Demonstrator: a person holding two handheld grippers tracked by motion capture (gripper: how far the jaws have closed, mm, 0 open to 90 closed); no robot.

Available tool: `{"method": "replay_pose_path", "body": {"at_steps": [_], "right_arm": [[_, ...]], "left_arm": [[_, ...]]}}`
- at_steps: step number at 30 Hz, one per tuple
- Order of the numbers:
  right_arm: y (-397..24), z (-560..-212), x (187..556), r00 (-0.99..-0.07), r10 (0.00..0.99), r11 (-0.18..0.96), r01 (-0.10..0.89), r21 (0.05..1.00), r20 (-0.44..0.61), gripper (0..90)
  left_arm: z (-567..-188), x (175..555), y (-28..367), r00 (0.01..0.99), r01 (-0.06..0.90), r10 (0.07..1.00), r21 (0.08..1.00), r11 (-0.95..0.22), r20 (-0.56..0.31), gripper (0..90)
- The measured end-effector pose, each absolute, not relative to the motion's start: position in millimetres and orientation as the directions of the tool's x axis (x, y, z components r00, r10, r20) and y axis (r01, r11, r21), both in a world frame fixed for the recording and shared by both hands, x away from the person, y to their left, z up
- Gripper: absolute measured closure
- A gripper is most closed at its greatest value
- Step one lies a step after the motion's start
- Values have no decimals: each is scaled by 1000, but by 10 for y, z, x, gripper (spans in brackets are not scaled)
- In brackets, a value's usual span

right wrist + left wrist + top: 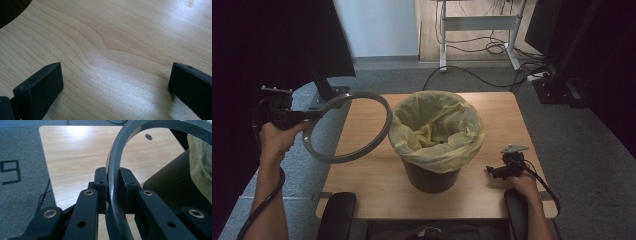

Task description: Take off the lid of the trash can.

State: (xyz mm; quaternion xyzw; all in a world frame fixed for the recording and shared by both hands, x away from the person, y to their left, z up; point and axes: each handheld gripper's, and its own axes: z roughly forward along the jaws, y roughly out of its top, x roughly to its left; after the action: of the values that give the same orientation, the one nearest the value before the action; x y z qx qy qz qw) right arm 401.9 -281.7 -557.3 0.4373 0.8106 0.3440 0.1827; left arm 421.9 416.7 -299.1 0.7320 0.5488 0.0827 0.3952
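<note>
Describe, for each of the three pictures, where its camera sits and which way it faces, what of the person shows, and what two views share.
High view: above the person's side, facing forward and down on the table; both forearms, left gripper, right gripper.
Left gripper view: rides the left gripper, looking along its jaws clamped on the grey ring.
Right gripper view: rides the right gripper, facing bare wood between open jaws.
Shared: the high and left gripper views both show the ring and the bin with its yellow bag.

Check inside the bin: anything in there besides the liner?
The bin holds a yellow liner folded over its rim. A small dark spot shows among the folds; the crumpled plastic hides the bottom, so contents cannot be told.
</note>
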Motion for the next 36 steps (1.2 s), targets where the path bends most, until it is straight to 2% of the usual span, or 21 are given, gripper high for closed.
{"method": "replay_pose_path", "body": {"at_steps": [18,36], "right_arm": [[-2819,-5574,4022,-554,833,385,581,717,1,0],[-2819,-5574,4022,-554,833,385,581,717,2,0]], "left_arm": [[-3194,4125,4384,329,750,885,661,-32,-330,778],[-3646,4181,4335,295,766,897,643,-17,-328,778]]}}
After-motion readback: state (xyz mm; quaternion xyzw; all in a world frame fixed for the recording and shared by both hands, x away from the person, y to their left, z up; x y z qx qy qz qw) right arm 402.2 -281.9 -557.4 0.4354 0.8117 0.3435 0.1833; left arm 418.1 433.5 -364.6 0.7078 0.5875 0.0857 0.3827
